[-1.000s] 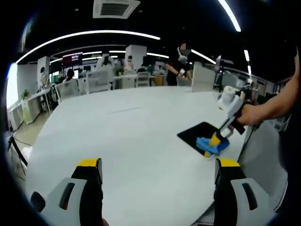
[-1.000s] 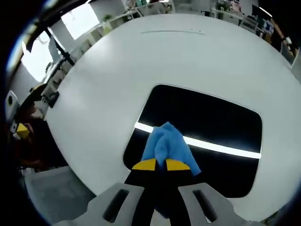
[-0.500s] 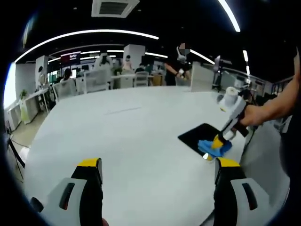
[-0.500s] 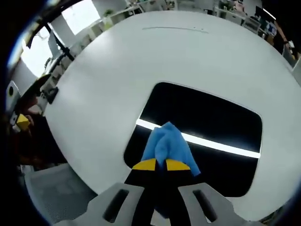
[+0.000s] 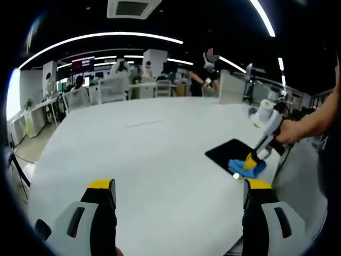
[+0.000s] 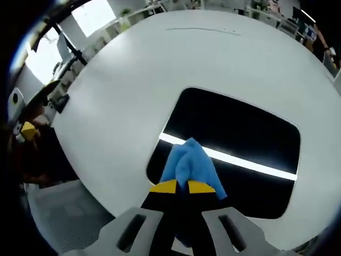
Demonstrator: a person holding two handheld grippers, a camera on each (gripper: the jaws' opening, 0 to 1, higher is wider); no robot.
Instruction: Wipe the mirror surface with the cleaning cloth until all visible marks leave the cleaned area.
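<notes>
Blue cleaning cloth [image 6: 187, 164] (one) pinched by right hand-held gripper [image 6: 178, 186] on one mirror [image 6: 240, 140]; left hand-held gripper [image 5: 178, 192] spread

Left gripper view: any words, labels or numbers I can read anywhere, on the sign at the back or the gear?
Dark hanging sign at the back of the office: it carries light lettering, too small and blurred to read.
Black rectangular mirror, blue cleaning cloth, white round table: no text.

Round white table [image 6: 122, 80] — dark rect. mirror [image 6: 240, 133] flat on it nr edge, blue cloth [image 6: 186, 162] on mirror.
</notes>
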